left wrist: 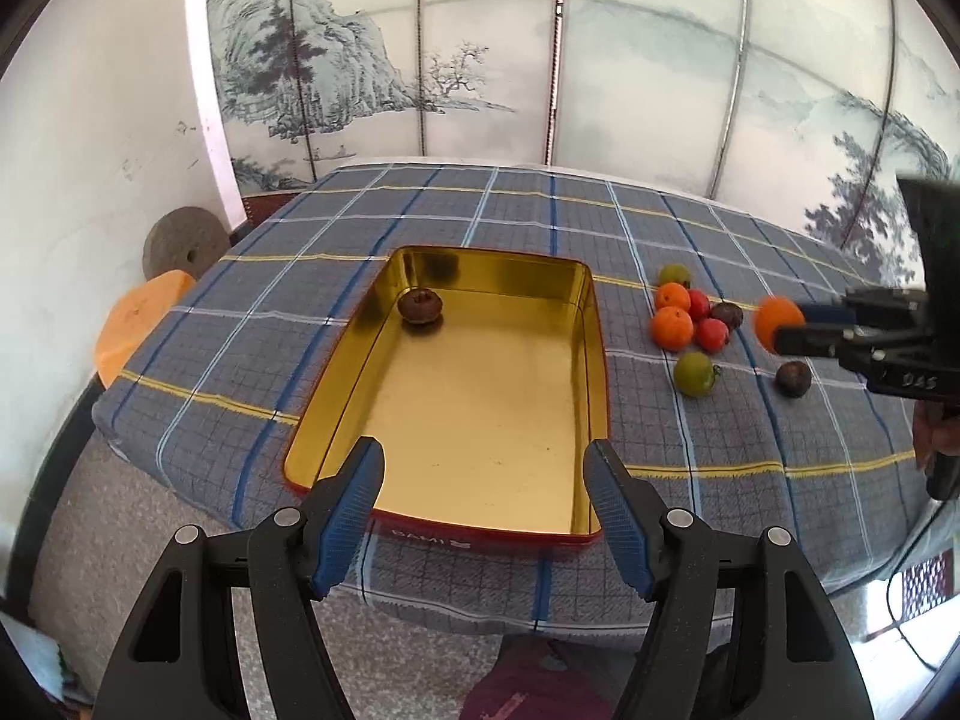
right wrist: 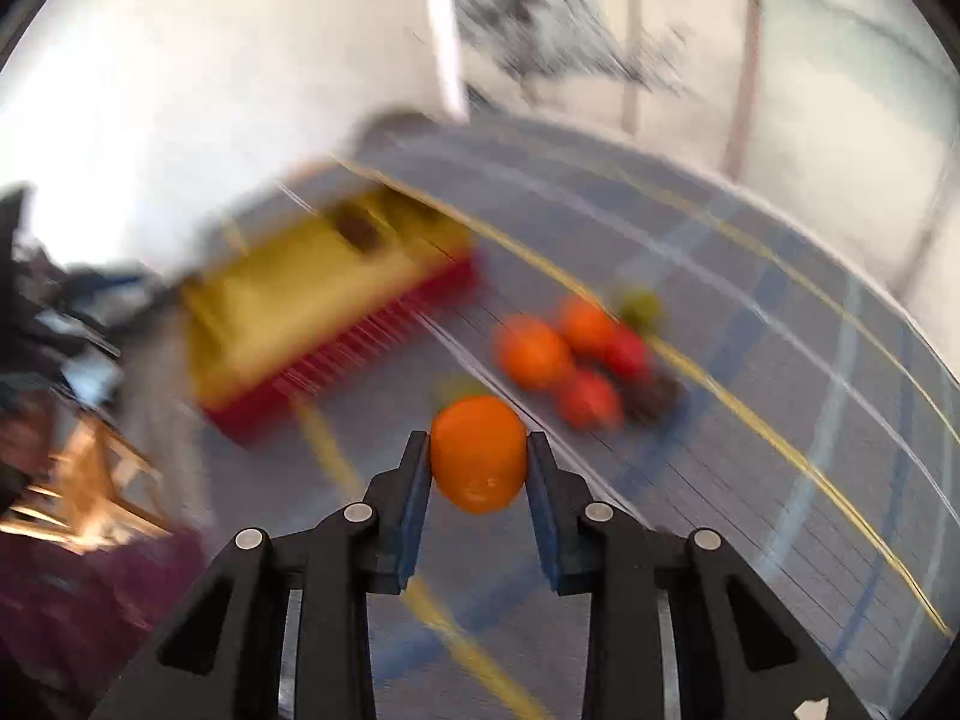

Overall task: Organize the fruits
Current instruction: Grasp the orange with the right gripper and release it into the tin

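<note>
Plaid cloth covers the desk (left wrist: 420, 210) — a glossy gold tin (left wrist: 480, 372) holds one wrinkled brown fruit (left wrist: 421, 307). Right gripper (right wrist: 479, 456) fingers clamp a smooth orange (right wrist: 479, 450); left gripper (left wrist: 483, 480) fingers spread, empty.

Your tray (left wrist: 594, 360) sits on the table (left wrist: 360, 228) straight ahead of your left gripper (left wrist: 483, 504), one fruit (left wrist: 421, 307) in its far left corner. To its right lies a fruit cluster (left wrist: 690, 318). Right of that, your right gripper (right wrist: 479, 456) holds a fruit (right wrist: 478, 452) above the table.
</note>
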`<control>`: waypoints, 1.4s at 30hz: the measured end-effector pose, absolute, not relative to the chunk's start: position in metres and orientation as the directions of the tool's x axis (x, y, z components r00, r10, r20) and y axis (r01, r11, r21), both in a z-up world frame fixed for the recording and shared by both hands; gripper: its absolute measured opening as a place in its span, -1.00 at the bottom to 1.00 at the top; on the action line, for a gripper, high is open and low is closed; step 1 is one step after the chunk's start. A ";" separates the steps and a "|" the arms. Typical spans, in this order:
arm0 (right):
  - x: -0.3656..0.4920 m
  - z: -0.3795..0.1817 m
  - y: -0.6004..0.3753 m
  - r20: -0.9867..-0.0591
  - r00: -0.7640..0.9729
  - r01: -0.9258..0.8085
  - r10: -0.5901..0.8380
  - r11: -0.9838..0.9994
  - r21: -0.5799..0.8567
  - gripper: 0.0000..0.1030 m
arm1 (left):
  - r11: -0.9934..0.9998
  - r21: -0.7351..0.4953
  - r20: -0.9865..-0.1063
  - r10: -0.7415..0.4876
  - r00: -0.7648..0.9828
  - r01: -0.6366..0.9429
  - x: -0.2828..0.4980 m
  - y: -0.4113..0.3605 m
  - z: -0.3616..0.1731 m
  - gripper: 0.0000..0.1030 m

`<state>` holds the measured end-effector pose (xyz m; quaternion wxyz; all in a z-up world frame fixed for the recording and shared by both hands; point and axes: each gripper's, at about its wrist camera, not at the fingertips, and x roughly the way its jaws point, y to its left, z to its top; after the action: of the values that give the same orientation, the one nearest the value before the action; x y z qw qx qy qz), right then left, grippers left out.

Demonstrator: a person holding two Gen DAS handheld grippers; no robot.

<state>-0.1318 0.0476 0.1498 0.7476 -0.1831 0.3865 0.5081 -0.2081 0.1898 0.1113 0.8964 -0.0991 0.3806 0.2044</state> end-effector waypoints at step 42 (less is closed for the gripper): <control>-0.107 0.118 0.261 -0.758 0.076 -0.841 0.647 0.450 0.300 0.18 | 0.852 0.102 -0.740 0.410 0.534 -0.513 -0.240 0.222 0.094 0.75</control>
<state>-0.1073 0.2608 0.1178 0.7254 -0.1086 0.4459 0.5130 -0.2398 0.2220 0.0940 0.8733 -0.0639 0.4042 0.2642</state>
